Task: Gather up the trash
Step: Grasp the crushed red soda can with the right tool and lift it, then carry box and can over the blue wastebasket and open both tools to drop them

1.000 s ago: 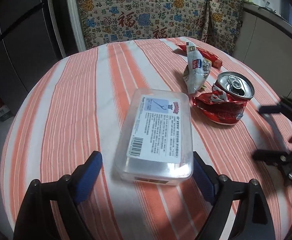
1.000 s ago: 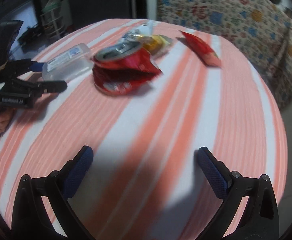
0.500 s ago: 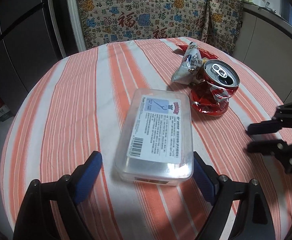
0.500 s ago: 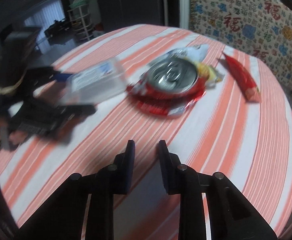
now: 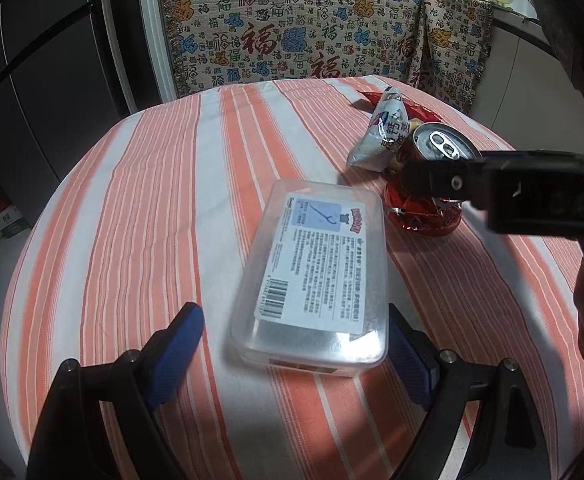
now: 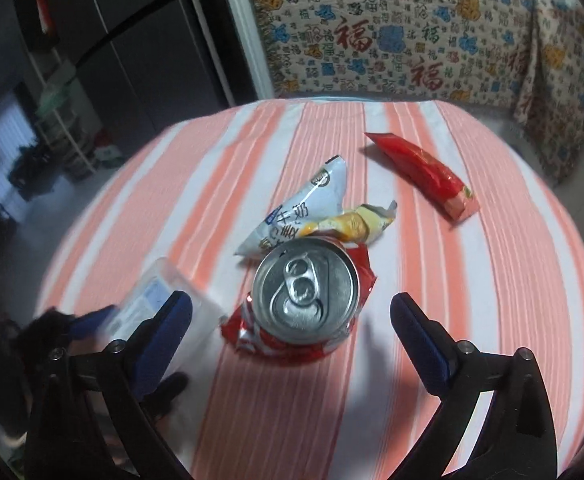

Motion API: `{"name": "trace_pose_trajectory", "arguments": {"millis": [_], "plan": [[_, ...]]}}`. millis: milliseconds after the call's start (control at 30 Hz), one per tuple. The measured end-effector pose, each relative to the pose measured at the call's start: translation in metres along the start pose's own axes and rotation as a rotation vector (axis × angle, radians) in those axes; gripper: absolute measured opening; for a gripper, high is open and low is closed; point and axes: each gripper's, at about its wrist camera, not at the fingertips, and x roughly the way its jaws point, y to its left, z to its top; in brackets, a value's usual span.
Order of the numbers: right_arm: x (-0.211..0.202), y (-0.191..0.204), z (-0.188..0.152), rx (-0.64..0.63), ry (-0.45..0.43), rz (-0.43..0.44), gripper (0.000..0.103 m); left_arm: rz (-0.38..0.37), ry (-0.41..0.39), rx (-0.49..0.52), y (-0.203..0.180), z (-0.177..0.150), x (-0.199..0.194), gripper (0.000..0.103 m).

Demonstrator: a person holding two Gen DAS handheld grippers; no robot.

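Left wrist view: left hand-held gripper (image 5: 292, 344) spread wide, holding nothing; its blue pads straddle the near end of a clear rectangular plastic box with a white printed label (image 5: 320, 272), lying flat on the round orange-and-white striped surface (image 5: 139, 216). At 1 o'clock from the box, a crushed red aluminium can with silver top (image 5: 432, 184) stands upright, partly hidden by the black right hand-held gripper (image 5: 424, 178). A white crumpled snack wrapper (image 5: 376, 136) touches the can's far side.

Right wrist view: right hand-held gripper (image 6: 292, 328) wide open, empty, fingers either side of the can (image 6: 304, 300), not touching. Wrapper (image 6: 304, 208) at 12 o'clock behind can. Red sealed snack packet (image 6: 420, 172) at 1 o'clock, apart. Box (image 6: 159, 304) at 9 o'clock, blurred.
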Motion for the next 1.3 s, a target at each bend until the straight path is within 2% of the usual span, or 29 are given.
{"name": "trace_pose_trajectory", "arguments": {"millis": [33,133,300,367,400,433,567,600,633,667,700,800,967,1100,1300], "plan": [[0.000,-0.002,-0.003,-0.009,0.019,-0.003,0.068,0.000,0.000,0.000,0.000,0.000,0.000,0.091],[-0.011,-0.020,-0.018,-0.042,0.039,0.003,0.056,0.001,0.001,0.000,0.000,0.000,0.000,0.091],[-0.024,-0.045,-0.029,-0.086,0.064,0.020,0.058,0.010,-0.008,-0.006,-0.002,0.005,-0.002,0.090],[-0.023,-0.045,-0.026,-0.100,0.065,0.027,0.073,0.020,-0.030,-0.011,-0.001,0.008,-0.006,0.090],[-0.023,-0.043,-0.025,-0.099,0.053,0.023,0.085,0.018,-0.042,-0.017,-0.001,0.010,-0.008,0.090],[-0.023,-0.040,-0.022,-0.091,0.038,0.022,0.090,0.017,-0.053,-0.023,-0.001,0.011,-0.010,0.090],[-0.014,-0.029,-0.012,-0.048,0.023,0.036,0.090,0.045,-0.050,-0.030,0.001,0.015,-0.005,0.087],[-0.011,-0.027,-0.010,-0.043,0.023,0.019,0.089,0.045,-0.056,-0.031,0.002,0.016,-0.005,0.082],[-0.009,-0.028,-0.008,-0.041,0.022,0.003,0.076,0.034,-0.061,-0.031,0.002,0.016,-0.005,0.061],[-0.010,-0.029,-0.008,-0.035,0.013,-0.021,0.062,0.032,-0.058,-0.031,0.002,0.017,-0.005,0.063],[-0.013,-0.033,-0.008,-0.023,0.005,-0.026,0.052,0.028,-0.065,-0.030,0.002,0.017,-0.007,0.063],[-0.029,-0.046,-0.014,-0.005,-0.010,0.003,0.052,0.000,-0.067,-0.025,0.002,0.015,-0.010,0.062],[-0.061,-0.059,-0.028,-0.044,-0.015,0.037,0.052,-0.073,-0.069,-0.040,-0.010,0.009,-0.024,0.061],[-0.086,-0.074,-0.046,-0.045,-0.011,0.063,0.052,-0.149,-0.055,-0.022,-0.042,0.001,-0.038,0.061],[-0.133,-0.112,-0.076,-0.006,-0.032,0.055,0.052,-0.206,-0.064,0.052,-0.116,0.001,-0.050,0.061]]}}
